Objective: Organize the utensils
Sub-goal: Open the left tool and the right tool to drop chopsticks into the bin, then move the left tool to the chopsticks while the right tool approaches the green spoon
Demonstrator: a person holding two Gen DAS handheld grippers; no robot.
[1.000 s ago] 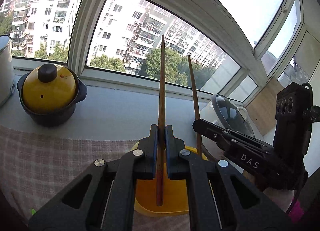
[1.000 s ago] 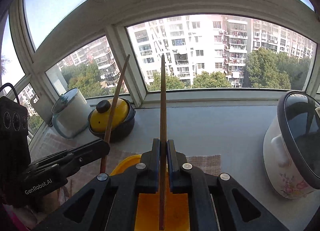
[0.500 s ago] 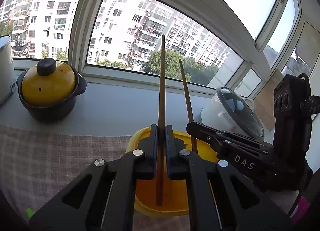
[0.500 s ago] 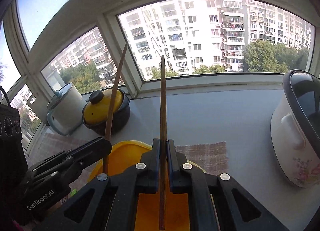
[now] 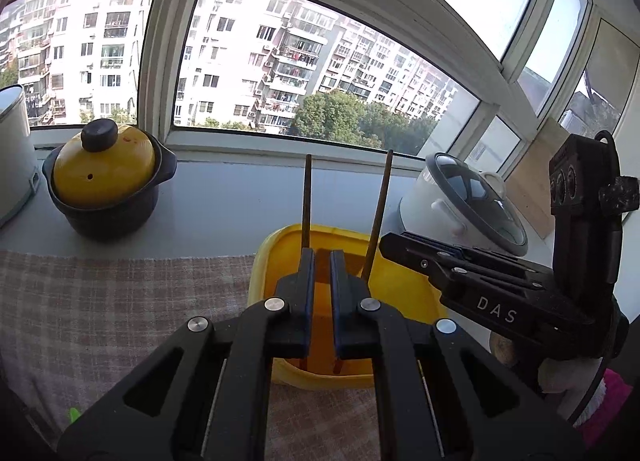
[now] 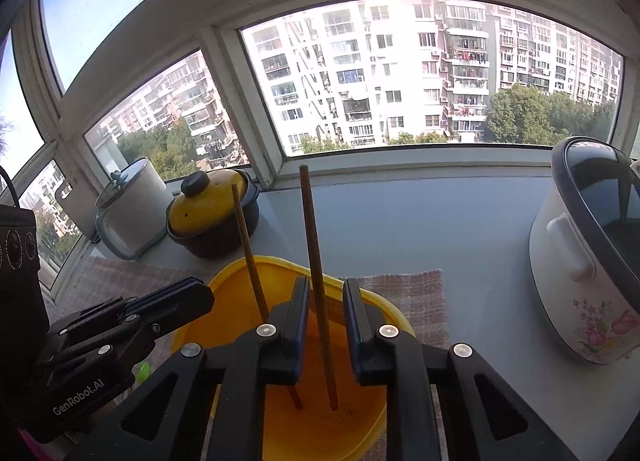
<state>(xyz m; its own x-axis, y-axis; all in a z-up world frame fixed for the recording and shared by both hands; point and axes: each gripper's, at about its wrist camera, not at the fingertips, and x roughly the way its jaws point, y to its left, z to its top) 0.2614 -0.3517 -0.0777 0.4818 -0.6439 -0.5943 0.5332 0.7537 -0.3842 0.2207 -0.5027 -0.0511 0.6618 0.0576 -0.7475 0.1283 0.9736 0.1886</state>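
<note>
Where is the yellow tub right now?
The yellow tub sits on the checked cloth near the windowsill, directly under both tools, with two chopsticks standing in it; the white cooker stands to its right.

On the grey windowsill [image 6: 400, 221] we see a dark clay pot with a yellow lid [image 5: 105, 181] topped by a dark knob. Just beside it stands a white kettle [image 6: 132, 209] with a blue-green lid. Well apart, at the other end, sits a white rice cooker [image 6: 588, 261] with a flower print and dark glass lid. A checked cloth [image 5: 100, 309] covers the counter. Through the window [image 6: 420, 73] we see apartment blocks and trees.
</note>
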